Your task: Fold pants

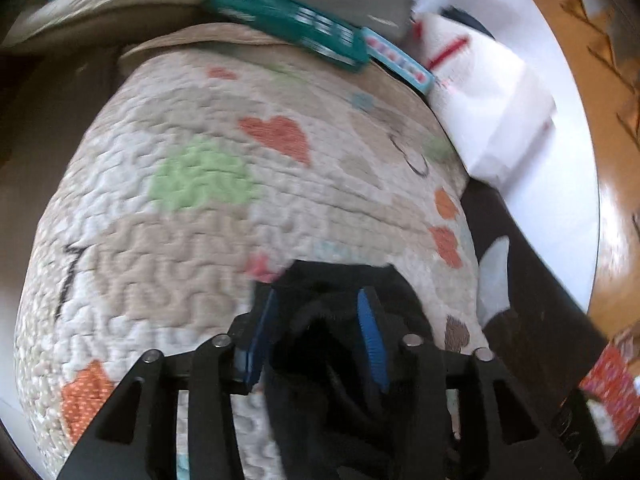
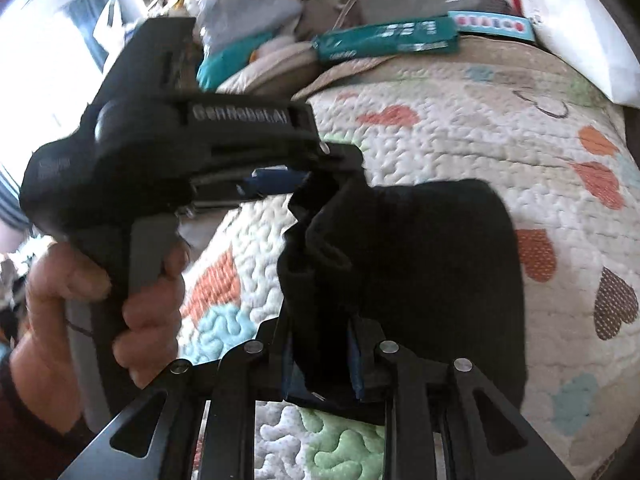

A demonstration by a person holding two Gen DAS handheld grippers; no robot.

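Jaws, right: the right gripper point(image 2: 320, 356) has its blue pads pinched on a thick bunch of the black pants point(image 2: 420, 248); cloth fills the whole gap between them.
Jaws, left: in the left wrist view the left gripper point(image 1: 320, 320) stands partly apart with dark cloth of the pants point(image 1: 320, 344) lying between the pads; whether the pads press on it cannot be told, since the picture is blurred.
Left gripper seen from the right: the left gripper point(image 2: 304, 176) is level with the top edge of the pants, its tip touching the cloth's upper left corner; a person's hand point(image 2: 100, 300) grips its handle.
Pants, place: a dark slab, already doubled by the look of it, lying on the quilt point(image 2: 460, 128) and rising at its near edge into the right jaws.
Key relation: the pants stretch away from the right jaws toward the far right of the quilt; the left jaws meet the same near edge just to the left, so both hands share one edge, the right seeming the surer hold.
Judged step: carrying that shared edge over for another fold, or laying it down.
Surface: a bed covered by a pale stitched quilt point(image 1: 192, 208) with hearts in orange and green.
Room: beyond the quilt's far edge lie a teal box point(image 1: 288, 24) and a white bag point(image 1: 488, 92); wooden floor point(image 1: 616, 184) shows to the right.
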